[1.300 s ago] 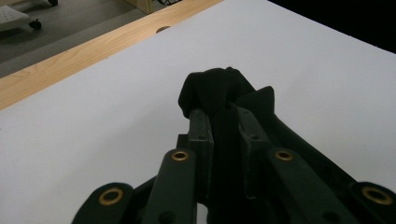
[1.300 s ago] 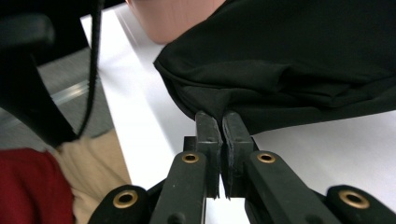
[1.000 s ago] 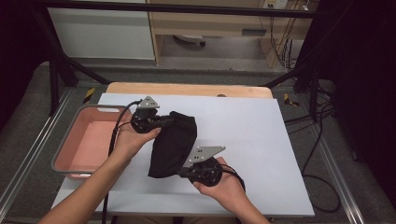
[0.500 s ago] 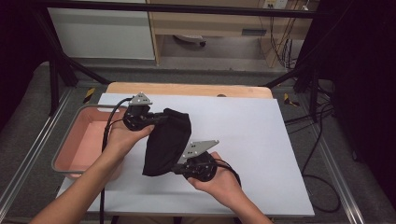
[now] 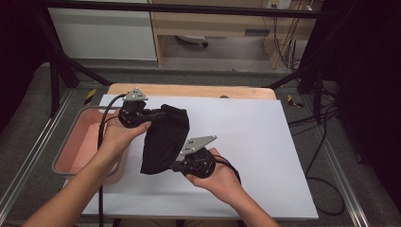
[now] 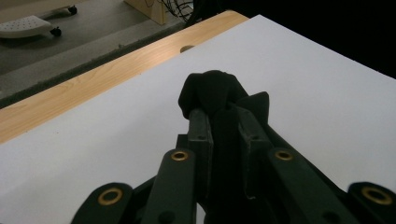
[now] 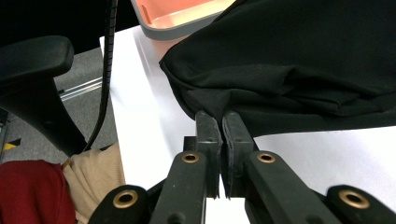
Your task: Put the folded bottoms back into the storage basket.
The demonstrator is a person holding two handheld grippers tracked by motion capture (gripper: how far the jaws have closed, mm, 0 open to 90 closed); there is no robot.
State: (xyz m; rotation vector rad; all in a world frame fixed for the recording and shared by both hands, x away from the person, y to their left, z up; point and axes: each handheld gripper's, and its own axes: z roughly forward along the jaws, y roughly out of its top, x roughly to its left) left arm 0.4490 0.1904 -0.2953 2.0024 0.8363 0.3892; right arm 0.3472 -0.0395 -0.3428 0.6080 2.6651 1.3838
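Both your grippers are clamped on the black cloth [image 5: 165, 137]: left gripper [image 5: 158, 114] at its upper end, right gripper [image 5: 176, 166] at its lower edge. Since a second ago you have carried it leftward, left of frame centre (beside the pink tray [image 5: 80, 146]). It now hangs stretched between them above the white table [image 5: 265, 156], likely bound for the tray.

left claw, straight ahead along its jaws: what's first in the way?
The black cloth it already grips. Beyond that, likely just the white tabletop, which looks bare along that line; depth is hard to judge.
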